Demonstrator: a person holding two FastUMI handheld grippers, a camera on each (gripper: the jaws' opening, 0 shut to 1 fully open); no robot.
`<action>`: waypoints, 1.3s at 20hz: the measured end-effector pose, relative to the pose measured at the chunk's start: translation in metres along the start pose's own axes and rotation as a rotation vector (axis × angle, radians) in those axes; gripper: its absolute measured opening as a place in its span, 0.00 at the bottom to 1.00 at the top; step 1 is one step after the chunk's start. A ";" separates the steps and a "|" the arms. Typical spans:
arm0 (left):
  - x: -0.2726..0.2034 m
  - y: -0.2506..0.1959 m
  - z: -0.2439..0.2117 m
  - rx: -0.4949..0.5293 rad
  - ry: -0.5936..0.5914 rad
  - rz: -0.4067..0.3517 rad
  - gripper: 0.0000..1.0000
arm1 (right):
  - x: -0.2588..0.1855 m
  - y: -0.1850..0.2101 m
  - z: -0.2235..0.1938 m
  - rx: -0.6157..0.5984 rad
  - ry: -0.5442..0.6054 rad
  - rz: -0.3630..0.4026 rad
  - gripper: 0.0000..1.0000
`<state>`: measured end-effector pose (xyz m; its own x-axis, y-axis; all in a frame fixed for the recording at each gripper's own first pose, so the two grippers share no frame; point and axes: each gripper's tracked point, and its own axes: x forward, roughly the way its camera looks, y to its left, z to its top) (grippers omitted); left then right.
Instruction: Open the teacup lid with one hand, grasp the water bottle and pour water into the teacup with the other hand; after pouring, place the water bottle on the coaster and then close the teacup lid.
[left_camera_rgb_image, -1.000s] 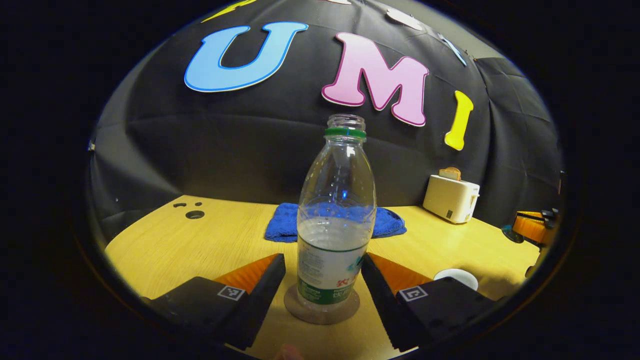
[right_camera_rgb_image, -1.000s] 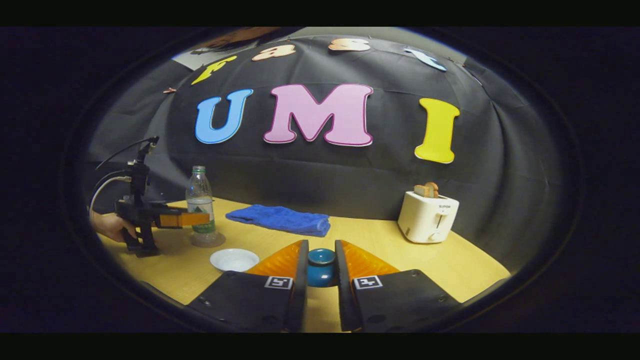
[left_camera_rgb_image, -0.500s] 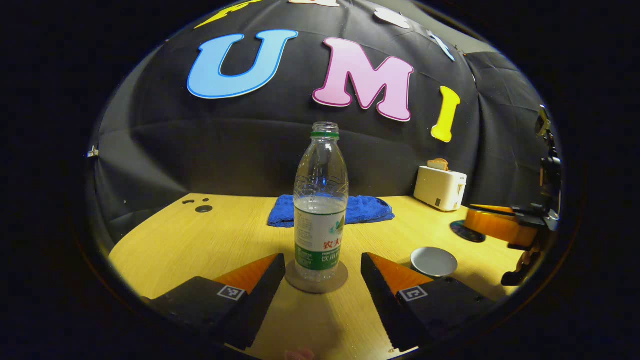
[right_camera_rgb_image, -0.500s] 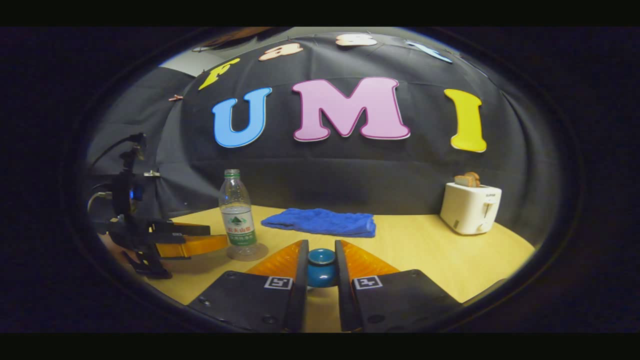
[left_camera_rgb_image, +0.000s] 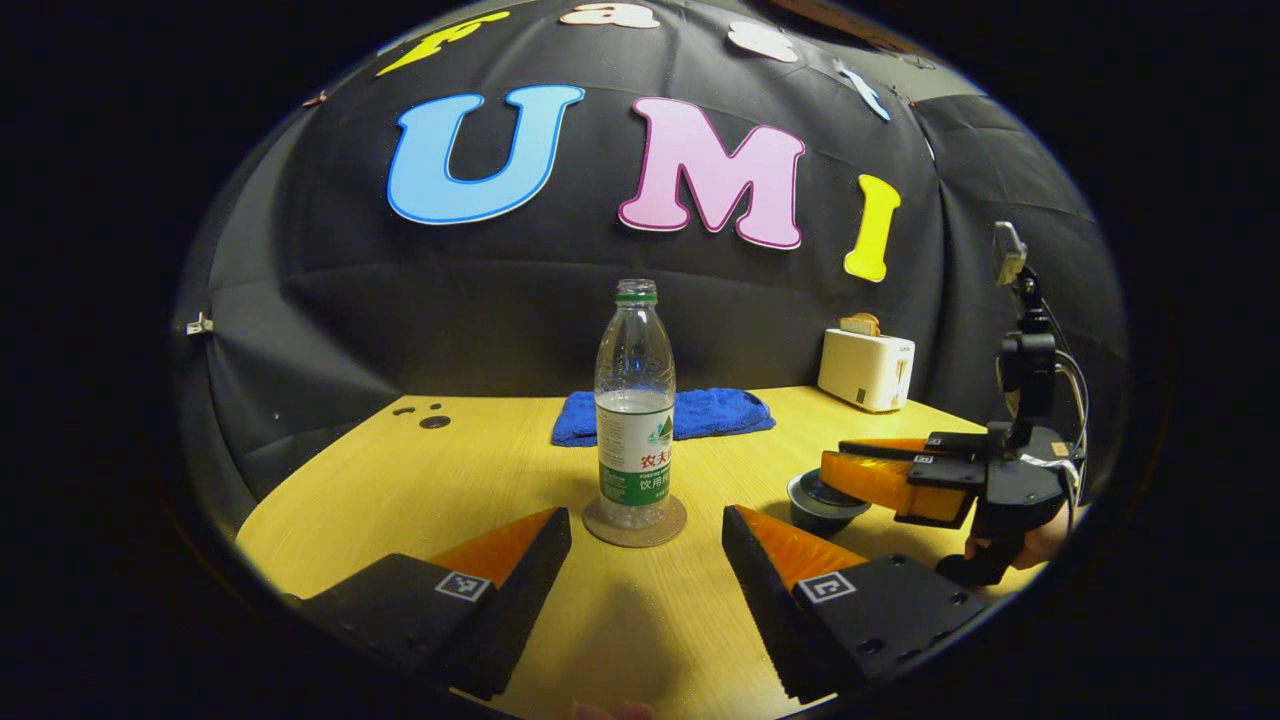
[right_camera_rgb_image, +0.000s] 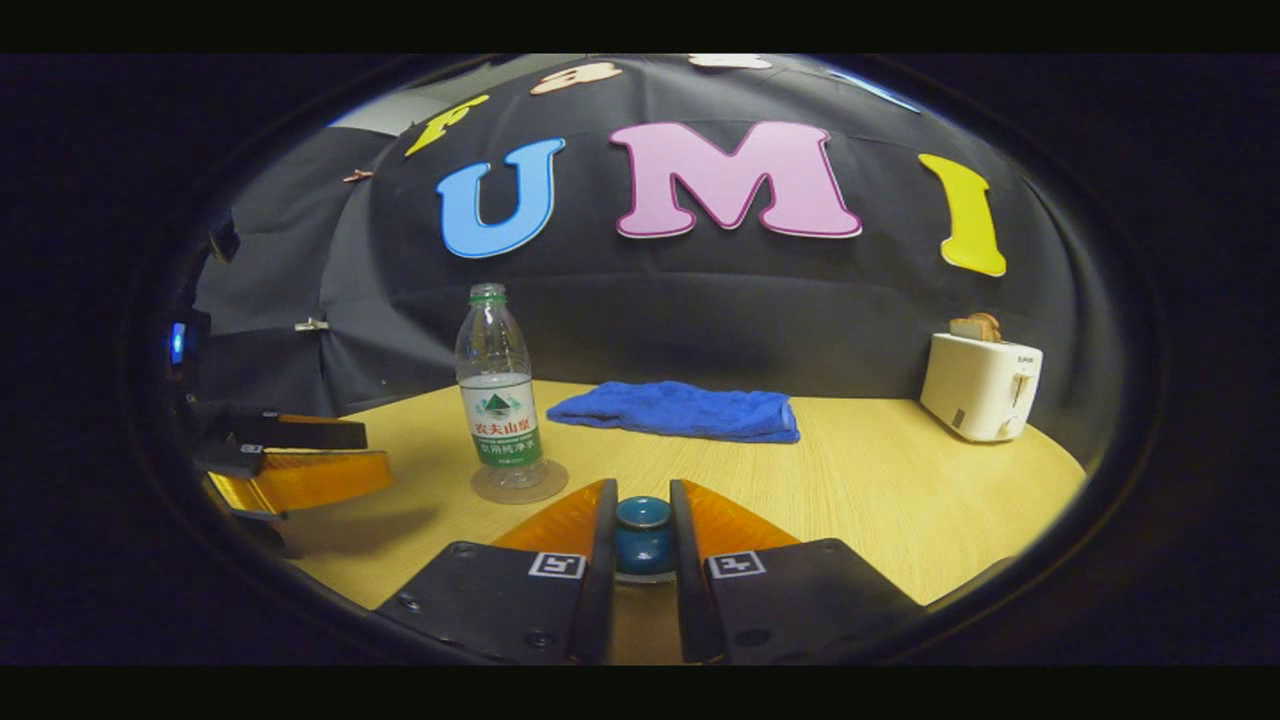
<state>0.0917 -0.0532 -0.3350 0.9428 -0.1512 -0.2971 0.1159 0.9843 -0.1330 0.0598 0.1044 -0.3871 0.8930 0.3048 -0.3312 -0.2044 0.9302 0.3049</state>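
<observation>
while your right gripper (right_camera_rgb_image: 641, 560) pinches the small, brittle lid knob (right_camera_rgb_image: 642, 535) at lower centre, left gripper (left_camera_rgb_image: 645, 580) gapes empty; lower gently.

desk (right_camera_rgb_image: 880, 500): pale wood grain, smooth, matt
water bottle (left_camera_rgb_image: 635, 400): clear glossy plastic, paper-like label
towel (right_camera_rgb_image: 680, 410): rough blue cloth
lid knob (right_camera_rgb_image: 642, 528) in my jaws: glossy blue glaze
toaster (right_camera_rgb_image: 980, 387): smooth cream plastic

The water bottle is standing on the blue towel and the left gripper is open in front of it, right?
Not quite. In the left gripper view, the water bottle stands on the round coaster; the blue towel lies behind it. The left gripper is indeed open in front of it.
</observation>
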 end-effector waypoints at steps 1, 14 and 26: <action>-0.001 0.003 0.001 -0.006 0.000 0.003 0.95 | 0.000 0.000 -0.001 0.001 0.007 -0.002 0.30; -0.026 0.012 0.033 -0.007 0.009 0.073 0.95 | -0.030 -0.001 0.067 -0.068 -0.079 -0.028 0.69; -0.103 0.008 0.200 -0.005 -0.112 0.143 0.98 | -0.134 0.039 0.288 -0.105 -0.213 -0.054 0.71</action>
<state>0.0577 -0.0116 -0.1160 0.9784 0.0019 -0.2066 -0.0234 0.9946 -0.1013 0.0477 0.0413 -0.0736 0.9660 0.2138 -0.1450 -0.1843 0.9637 0.1932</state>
